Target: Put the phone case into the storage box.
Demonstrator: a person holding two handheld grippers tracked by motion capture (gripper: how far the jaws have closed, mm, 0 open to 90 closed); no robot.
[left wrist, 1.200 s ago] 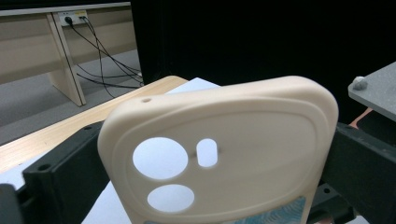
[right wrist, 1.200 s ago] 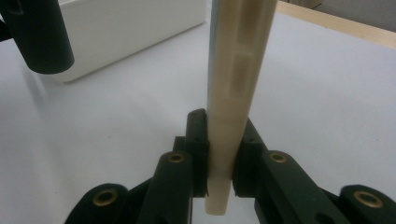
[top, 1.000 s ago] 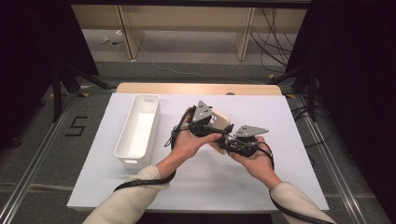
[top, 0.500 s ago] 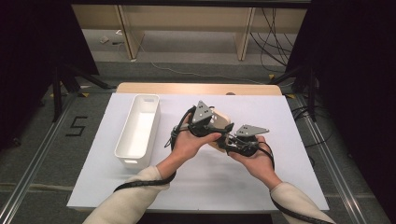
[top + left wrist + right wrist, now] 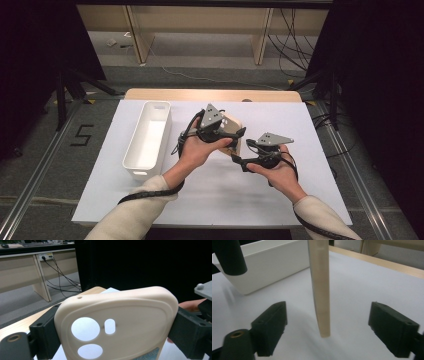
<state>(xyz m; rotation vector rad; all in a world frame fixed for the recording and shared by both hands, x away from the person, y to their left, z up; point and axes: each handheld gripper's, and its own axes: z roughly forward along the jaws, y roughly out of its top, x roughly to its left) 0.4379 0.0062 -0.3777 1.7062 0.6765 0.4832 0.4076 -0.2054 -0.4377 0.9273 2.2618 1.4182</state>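
Here, measured from the white bin [image 5: 148, 140] on the table [image 5: 310, 130], your phone case [image 5: 234, 131] hangs in the air just to its right, well clear of the rim and lifted off the white sheet.

Your left gripper [image 5: 220, 134] has its jaws closed on the two side edges of the cream phone case [image 5: 117, 322], camera cutouts facing the lens. Your right gripper [image 5: 239, 159], farther from the bin, stands with jaws spread wide on either side of the case's lower end [image 5: 320, 290], touching nothing.

The biggest risk, in my judgement, is the grip itself: a soft case pinched across its width can bow and spring out, dropping beside the bin. Next, if you close the right jaws while the case sits edge-on and off-centre between them, one pad may strike first and twist it out of the left hold. Smaller still: the trailing cables could snag on each other with your hands this close.

Hard to make out: the case's lower part is cut off in the left gripper view, its far face is hidden, and the bin's inside near end is hard to read.
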